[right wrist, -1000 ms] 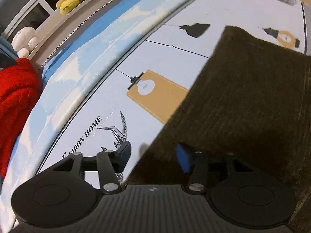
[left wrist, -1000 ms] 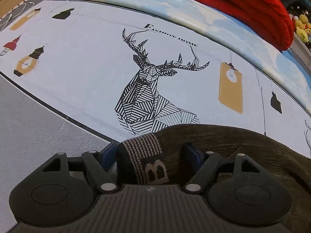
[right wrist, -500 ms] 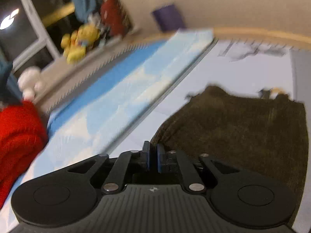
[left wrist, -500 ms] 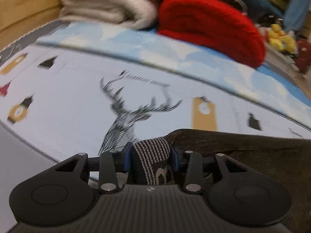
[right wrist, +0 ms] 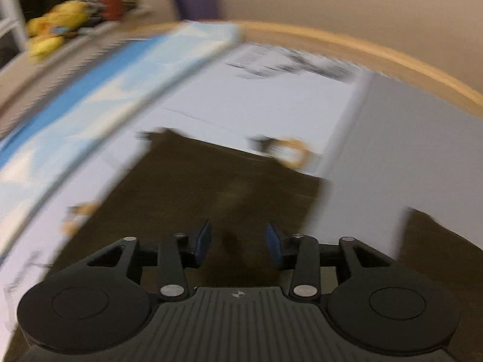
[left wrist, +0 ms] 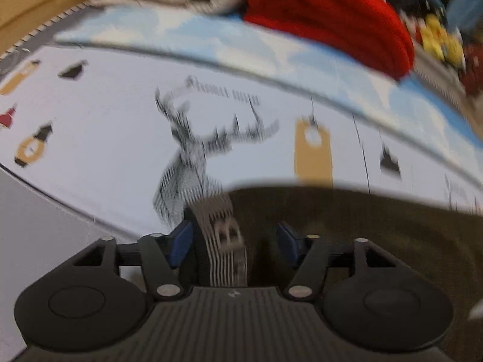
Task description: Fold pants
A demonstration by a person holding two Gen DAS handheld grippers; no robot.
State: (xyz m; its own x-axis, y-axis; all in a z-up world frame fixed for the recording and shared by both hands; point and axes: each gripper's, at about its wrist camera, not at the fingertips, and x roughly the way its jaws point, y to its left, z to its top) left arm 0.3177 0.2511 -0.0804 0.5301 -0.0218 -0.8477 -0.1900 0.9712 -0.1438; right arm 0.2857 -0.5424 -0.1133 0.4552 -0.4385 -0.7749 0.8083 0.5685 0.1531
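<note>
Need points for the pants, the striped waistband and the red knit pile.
pants [right wrist: 229, 181]: right wrist view, flat middle of the dark brown fabric.
striped waistband [left wrist: 225, 250]: left wrist view, striped band near the logo, between the tool's fingers.
red knit pile [left wrist: 326, 15]: left wrist view, top of the folded stack.

loc: home bedroom | evid: printed bedsheet [left wrist: 105, 126], folded knits [left wrist: 326, 15], plush toys [right wrist: 51, 30]
</note>
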